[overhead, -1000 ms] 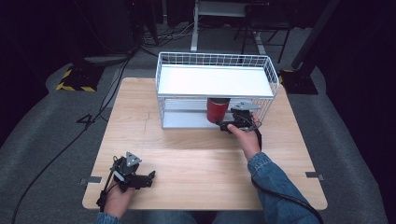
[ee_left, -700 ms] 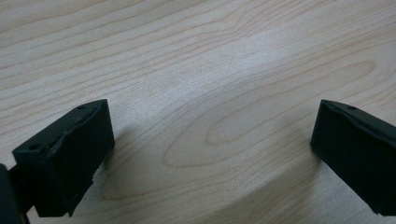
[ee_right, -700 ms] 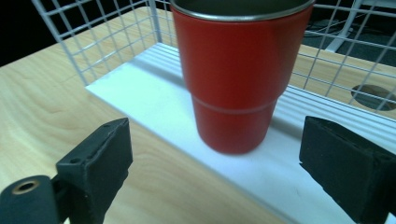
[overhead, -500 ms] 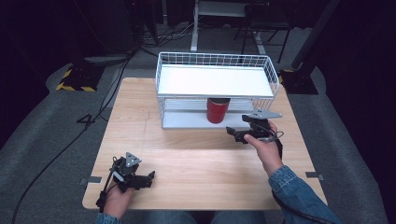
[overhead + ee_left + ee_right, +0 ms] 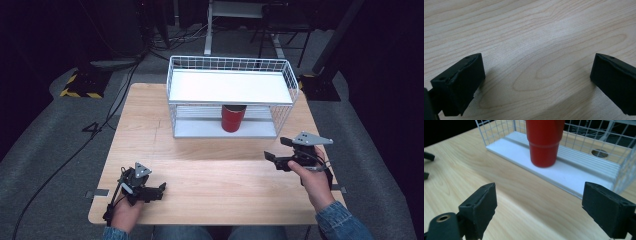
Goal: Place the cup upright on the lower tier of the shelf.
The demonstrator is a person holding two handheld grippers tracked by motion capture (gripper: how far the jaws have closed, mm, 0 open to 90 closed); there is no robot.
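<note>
A red cup (image 5: 233,118) stands upright on the lower shelf (image 5: 200,129) of a white wire rack (image 5: 230,87) at the back of the wooden table (image 5: 210,165). My right gripper (image 5: 275,149) is open over the table's right front, well apart from the cup, with nothing between its jaws. In the right gripper view (image 5: 539,202) the cup (image 5: 544,142) rises ahead on the white shelf (image 5: 564,173). My left gripper (image 5: 160,190) rests open near the front left edge. Between its jaws in the left gripper view (image 5: 537,75) there is bare wood.
The rack's upper shelf (image 5: 230,85) is a bare white board with a wire rim. Dark floor surrounds the table, with cables (image 5: 75,150) and a yellow-black striped base (image 5: 80,85) at the left. A hole (image 5: 599,152) shows in the tabletop behind the rack.
My right gripper has drawn back from the red cup toward the right front of the table, leaving the cup on the lower shelf. The left gripper has stayed put.
</note>
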